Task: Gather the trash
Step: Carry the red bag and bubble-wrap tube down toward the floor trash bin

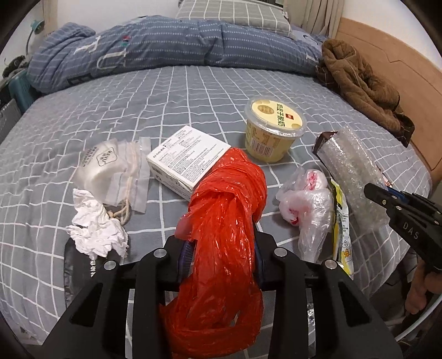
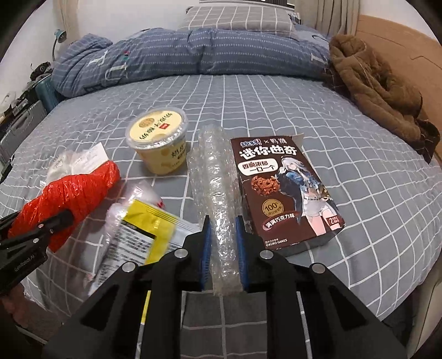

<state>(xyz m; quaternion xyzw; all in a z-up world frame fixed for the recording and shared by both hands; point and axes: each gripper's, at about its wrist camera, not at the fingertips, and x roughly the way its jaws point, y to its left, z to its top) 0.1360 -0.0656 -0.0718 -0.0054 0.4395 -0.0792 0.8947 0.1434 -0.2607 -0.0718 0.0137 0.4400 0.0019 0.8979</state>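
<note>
My left gripper (image 1: 221,245) is shut on a crumpled red plastic bag (image 1: 223,221), held above the bed; the bag also shows in the right wrist view (image 2: 71,193). My right gripper (image 2: 223,240) is shut on a roll of bubble wrap (image 2: 218,179), which also shows in the left wrist view (image 1: 350,171). On the bed lie a yellow cup with lid (image 1: 273,129), a white box (image 1: 187,157), a bagged white mask (image 1: 110,168), a crumpled tissue (image 1: 96,223), a clear plastic bag (image 1: 306,204), a yellow wrapper (image 2: 143,234) and a brown cookie box (image 2: 284,190).
A blue quilt (image 1: 171,44) and a grey checked pillow (image 1: 232,12) lie at the far side of the bed. A brown coat (image 1: 362,82) is heaped at the right by the wooden headboard (image 1: 400,58). Clutter stands off the bed's left edge.
</note>
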